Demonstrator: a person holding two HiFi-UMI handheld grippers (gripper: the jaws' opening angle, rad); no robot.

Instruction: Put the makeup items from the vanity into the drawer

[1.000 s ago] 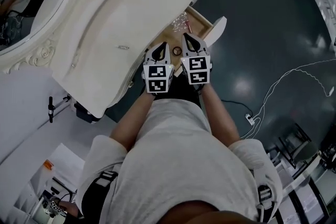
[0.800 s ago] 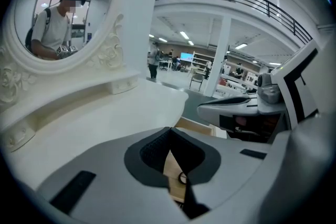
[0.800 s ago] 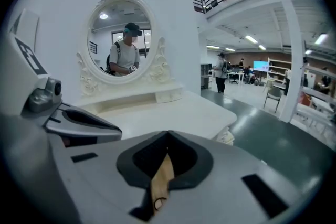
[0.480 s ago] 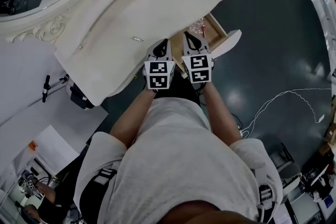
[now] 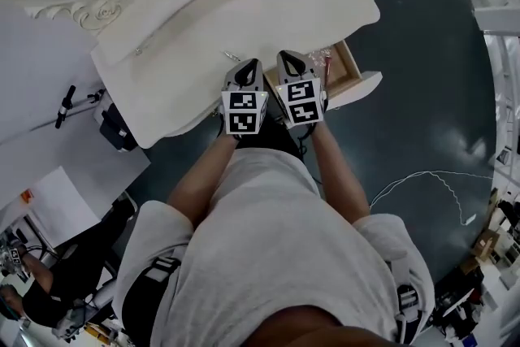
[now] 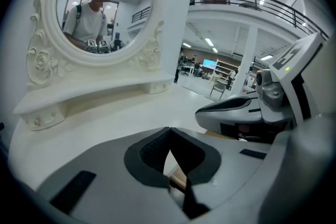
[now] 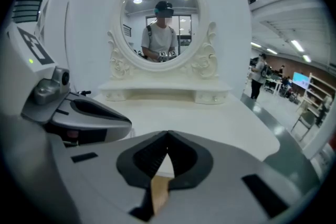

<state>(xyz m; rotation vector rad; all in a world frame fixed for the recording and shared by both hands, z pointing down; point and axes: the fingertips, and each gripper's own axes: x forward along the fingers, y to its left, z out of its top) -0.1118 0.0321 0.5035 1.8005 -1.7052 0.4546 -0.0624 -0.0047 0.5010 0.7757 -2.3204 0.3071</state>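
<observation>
The white vanity (image 5: 244, 4) fills the upper head view, and its oval mirror (image 6: 100, 8) (image 7: 161, 21) reflects the person holding the grippers. At its right front the wooden drawer (image 5: 355, 71) stands open, with small shiny items (image 5: 327, 57) inside. A thin silver item (image 5: 231, 55) lies on the vanity top near the front edge. My left gripper (image 5: 250, 66) (image 6: 169, 129) and right gripper (image 5: 289, 58) (image 7: 168, 135) sit side by side over that front edge, just left of the drawer. Both are shut with nothing between the jaws. Each gripper view shows the other gripper beside it.
A raised shelf (image 7: 165, 93) runs under the mirror at the back of the vanity top. A black device (image 5: 114, 130) sits by the vanity's left end. A white cable (image 5: 422, 179) trails over the dark floor at right. Another person (image 5: 28, 280) is at lower left.
The two grippers, earlier over the open drawer, now sit over the vanity's front edge with the drawer to their right. The head view has swung, shifting vanity and drawer rightward. Both stay shut.
</observation>
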